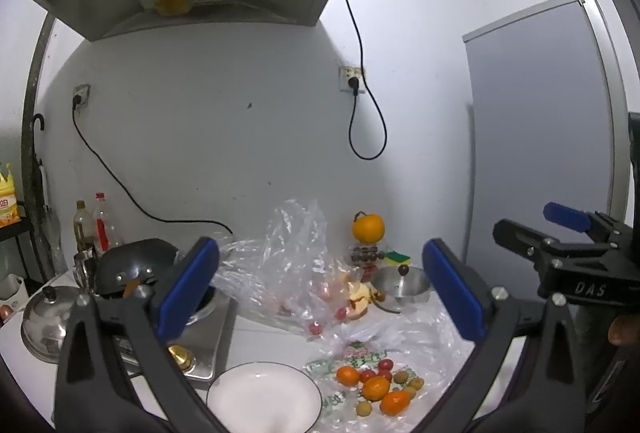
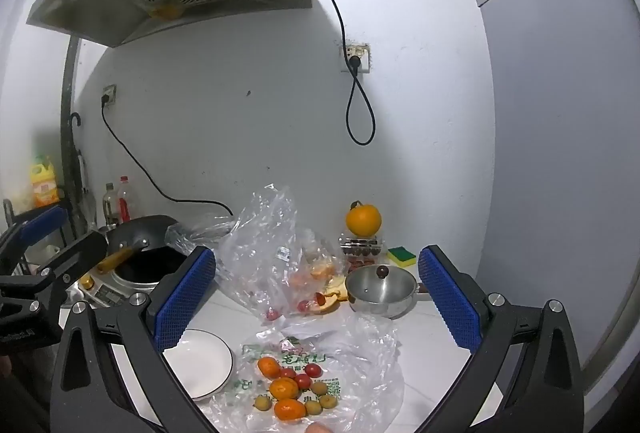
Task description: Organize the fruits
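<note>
Fruit pile point(image 2: 294, 389): three glossy round mandarins, small red cherry tomatoes and dull yellow-green oval fruits, lying loose on a crinkled clear plastic bag point(image 2: 360, 361) with green print, just right of the white plate point(image 2: 200, 361). The plate is shallow, smooth and dark-rimmed. Behind the plate stands a polished steel pot point(image 2: 380, 293). Left gripper point(image 1: 320, 293) and right gripper point(image 2: 316, 301) both spread wide, blue ribbed pads holding nothing, above the plate.
</note>
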{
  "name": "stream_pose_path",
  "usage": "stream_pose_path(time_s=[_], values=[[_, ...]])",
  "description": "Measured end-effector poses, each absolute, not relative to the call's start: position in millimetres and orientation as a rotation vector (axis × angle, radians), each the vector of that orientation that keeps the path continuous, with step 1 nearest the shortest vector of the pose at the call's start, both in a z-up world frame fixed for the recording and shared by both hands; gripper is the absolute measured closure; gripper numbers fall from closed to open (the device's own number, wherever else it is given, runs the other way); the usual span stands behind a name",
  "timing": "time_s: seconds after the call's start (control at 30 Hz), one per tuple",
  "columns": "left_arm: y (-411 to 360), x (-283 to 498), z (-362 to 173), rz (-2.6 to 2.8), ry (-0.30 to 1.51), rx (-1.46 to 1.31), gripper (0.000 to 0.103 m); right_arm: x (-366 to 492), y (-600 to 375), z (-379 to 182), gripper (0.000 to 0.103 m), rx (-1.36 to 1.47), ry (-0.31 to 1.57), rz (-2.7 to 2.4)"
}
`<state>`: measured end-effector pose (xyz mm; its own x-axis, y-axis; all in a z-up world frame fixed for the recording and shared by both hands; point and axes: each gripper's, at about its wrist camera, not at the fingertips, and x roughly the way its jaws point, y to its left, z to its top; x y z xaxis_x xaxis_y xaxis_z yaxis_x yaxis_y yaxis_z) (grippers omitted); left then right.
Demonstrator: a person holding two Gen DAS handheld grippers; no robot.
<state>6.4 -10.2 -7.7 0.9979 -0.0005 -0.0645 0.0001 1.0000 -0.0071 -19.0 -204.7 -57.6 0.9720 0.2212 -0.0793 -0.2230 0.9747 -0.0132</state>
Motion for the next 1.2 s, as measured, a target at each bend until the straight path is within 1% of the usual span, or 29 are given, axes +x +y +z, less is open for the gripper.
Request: stream_pose_path(time_s=[1.2], values=[[-9.5,14.5,-8.4,-0.012,0.093,-0.028,0.0,-16.6,-204.2,-62.4,0.0,-0.039,0.081,0.229]])
